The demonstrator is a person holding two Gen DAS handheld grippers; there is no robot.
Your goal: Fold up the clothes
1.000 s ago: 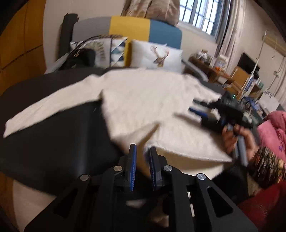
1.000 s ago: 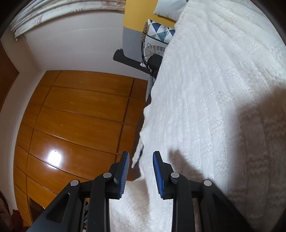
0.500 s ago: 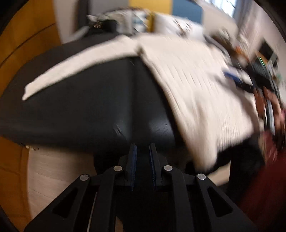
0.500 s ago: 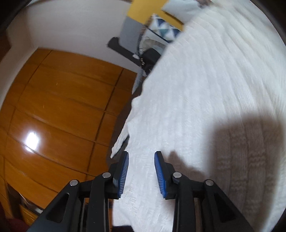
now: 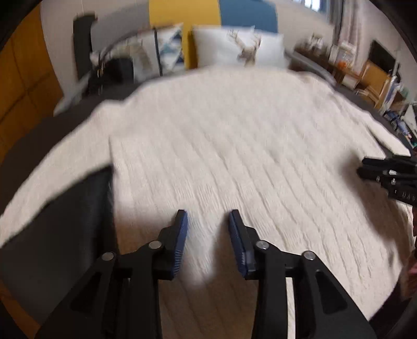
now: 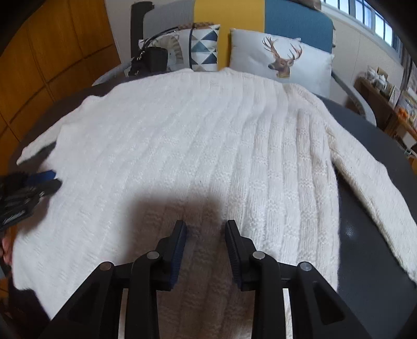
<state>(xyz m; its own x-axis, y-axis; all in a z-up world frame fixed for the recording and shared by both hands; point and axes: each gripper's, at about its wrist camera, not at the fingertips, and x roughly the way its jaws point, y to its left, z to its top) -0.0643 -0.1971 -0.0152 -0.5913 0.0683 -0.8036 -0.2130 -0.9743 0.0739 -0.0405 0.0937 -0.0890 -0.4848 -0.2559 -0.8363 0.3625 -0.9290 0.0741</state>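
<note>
Your left wrist view is smeared with motion blur, so the knit near the left gripper point(image 5: 208, 226) reads only as soft ribs, and the sweater's point(image 6: 182, 146) lower hem is cut off behind both sets of fingers. You hold the left gripper low over the sweater with its jaws spread wide and nothing between them; the right gripper point(image 6: 206, 234) sits the same way, jaws wide apart and empty, casting a dark shadow on the knit just ahead. From the right wrist view your left gripper also shows at 9 o'clock, beside the sweater's edge, with a bit of your hand point(image 6: 5, 250) cropped at the frame. The white cable-knit sweater lies flat, spread across the dark table point(image 6: 370, 208), one sleeve point(image 6: 365, 177) running toward 4 o'clock and the other sleeve point(image 5: 60, 167) toward 8 o'clock in the left view. Bare table shows at both sides. Beyond, at 12 o'clock, a deer pillow point(image 6: 281, 60), a triangle-pattern pillow point(image 6: 204, 49) and a black handbag point(image 6: 151, 61) rest on the sofa point(image 6: 297, 23).
</note>
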